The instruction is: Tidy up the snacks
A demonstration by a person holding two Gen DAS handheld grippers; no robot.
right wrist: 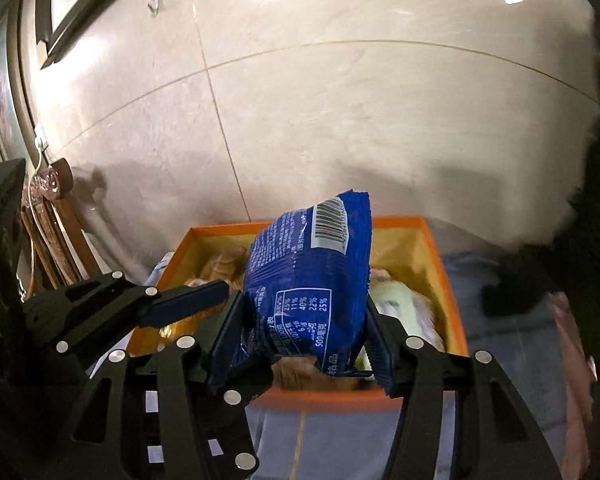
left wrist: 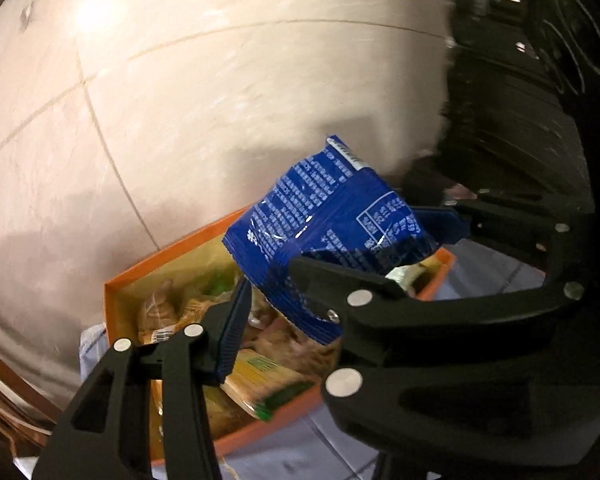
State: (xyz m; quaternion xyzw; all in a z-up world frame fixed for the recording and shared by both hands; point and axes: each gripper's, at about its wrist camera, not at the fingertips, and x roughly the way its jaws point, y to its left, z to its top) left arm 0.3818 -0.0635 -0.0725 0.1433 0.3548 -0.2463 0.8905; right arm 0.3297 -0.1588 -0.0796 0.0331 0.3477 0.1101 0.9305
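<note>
Here, the blue snack bag hangs over the open orange box, clear of its rim. In the right wrist view it stands nearly upright at the centre, barcode end towards 12 o'clock.

The right gripper has its fingers at a middling spread, and both blue pads press against the bag's lower sides, so the bag is carried in that grip.

The left gripper reaches in from 9 o'clock in the right wrist view. Its upper finger points at the bag's left edge, and its lower finger crosses in front of the right gripper's left finger, under the bag's corner.

In the left wrist view the bag sits tilted just right of centre, with its crimped end down at 6 o'clock between the left gripper's fingers. These are set fairly narrow. The tip of the near pad meets the bag's edge, while further down we see a gap between pad and foil. The far finger is partly hidden behind the right gripper, which comes in from 3 o'clock. We cannot tell whether the left fingers actually pinch the bag.

Inside the box lie other packets, among them a yellow and green packet towards 6 o'clock. The box rests on a pale blue cloth, with beige floor tiles beyond it towards 12 o'clock.
</note>
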